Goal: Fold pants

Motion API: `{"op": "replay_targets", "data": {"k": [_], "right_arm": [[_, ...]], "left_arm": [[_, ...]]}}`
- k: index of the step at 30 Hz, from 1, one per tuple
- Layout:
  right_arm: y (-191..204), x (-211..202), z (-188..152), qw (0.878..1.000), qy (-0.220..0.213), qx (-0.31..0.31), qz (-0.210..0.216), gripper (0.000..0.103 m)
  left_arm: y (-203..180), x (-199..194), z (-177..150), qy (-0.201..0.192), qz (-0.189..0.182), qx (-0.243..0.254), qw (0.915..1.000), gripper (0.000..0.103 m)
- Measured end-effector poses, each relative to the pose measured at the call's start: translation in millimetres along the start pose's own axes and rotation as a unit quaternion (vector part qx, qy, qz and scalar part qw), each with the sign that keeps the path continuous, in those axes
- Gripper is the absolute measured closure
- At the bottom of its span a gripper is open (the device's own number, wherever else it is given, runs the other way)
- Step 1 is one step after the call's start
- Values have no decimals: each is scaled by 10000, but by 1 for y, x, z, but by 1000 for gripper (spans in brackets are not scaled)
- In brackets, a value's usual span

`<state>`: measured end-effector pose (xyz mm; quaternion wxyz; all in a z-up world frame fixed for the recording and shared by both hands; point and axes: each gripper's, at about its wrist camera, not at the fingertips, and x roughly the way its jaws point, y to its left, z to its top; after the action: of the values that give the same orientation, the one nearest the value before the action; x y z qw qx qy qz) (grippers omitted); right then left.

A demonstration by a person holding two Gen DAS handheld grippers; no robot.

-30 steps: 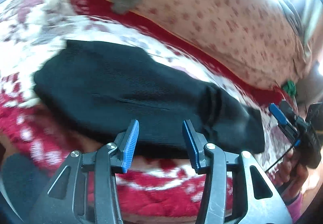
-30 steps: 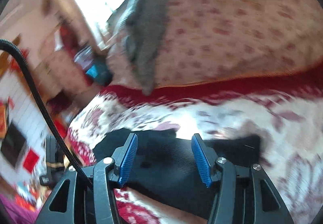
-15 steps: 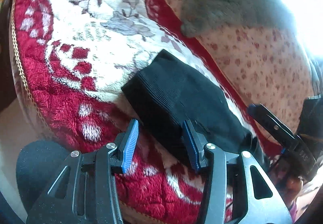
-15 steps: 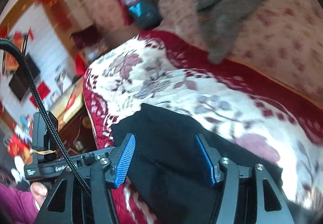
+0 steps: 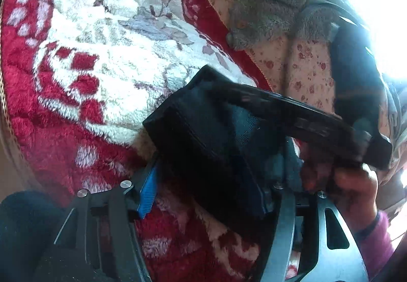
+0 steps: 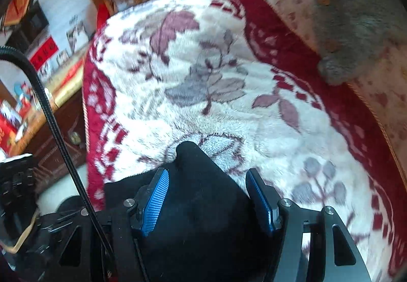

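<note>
The black pants [image 5: 203, 134] lie in a folded bundle on a red and white floral blanket [image 5: 101, 53]. My left gripper [image 5: 206, 180] reaches around the bundle's near end. Its jaws are opening, the cloth lies loose between them and covers the right pad. The right gripper's fingers [image 5: 292, 114] cross over the bundle from the right, held by a hand [image 5: 351, 180]. In the right wrist view the pants [image 6: 198, 205] fill the gap of my right gripper [image 6: 206, 172]. One corner pokes out past the tips, and the pads do not visibly pinch the cloth.
A grey fluffy garment [image 5: 267, 15] [image 6: 356, 15] lies on the pink flowered cover [image 5: 305, 73] behind the blanket [image 6: 229, 78]. A dark garment [image 5: 356, 78] hangs at the right. A wooden cabinet [image 6: 63, 134] stands beyond the blanket's left edge, and a black cable [image 6: 51, 116] crosses that side.
The left jaws have spread and closed in around the bundle's end. The right gripper swung across the blanket and now sits over the pants, close to the left gripper.
</note>
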<state>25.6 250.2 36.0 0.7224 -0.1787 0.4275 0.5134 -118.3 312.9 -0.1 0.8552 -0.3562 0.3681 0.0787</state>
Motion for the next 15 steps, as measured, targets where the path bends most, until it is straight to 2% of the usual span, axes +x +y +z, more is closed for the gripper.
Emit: {"op": "replay_targets", "data": {"k": [1,5,6,7,8,11,14,15], "right_arm": [[1,8,3,9999,85,-66,-1,43],[4,20,5,9995,150,-206,-195,68],[5,21,4,9992,138,-248,-278,70],[6,21,3,9991,85,-256,-319,73],[5,20,3,9992,39,-229,-318,80],[4,13,1,9995,-89,-133,-266,87],[7,-2,0,9995,-267,-28,-145,90],[7,-8,0,9994,-328,13,-108,90]], "left_arm": [[1,1,0,-7,-5,5,10000,42],[5,4,3,-73,-135,-75,9999,42],[5,4,4,-72,-173,-79,9998,44],[6,5,5,-71,-200,-58,9998,49],[5,6,6,-40,-219,-5,9998,59],[6,7,7,-38,-272,0,9996,69],[0,2,7,-63,-368,134,9992,82],[-4,-3,6,-115,-376,200,9990,83]]}}
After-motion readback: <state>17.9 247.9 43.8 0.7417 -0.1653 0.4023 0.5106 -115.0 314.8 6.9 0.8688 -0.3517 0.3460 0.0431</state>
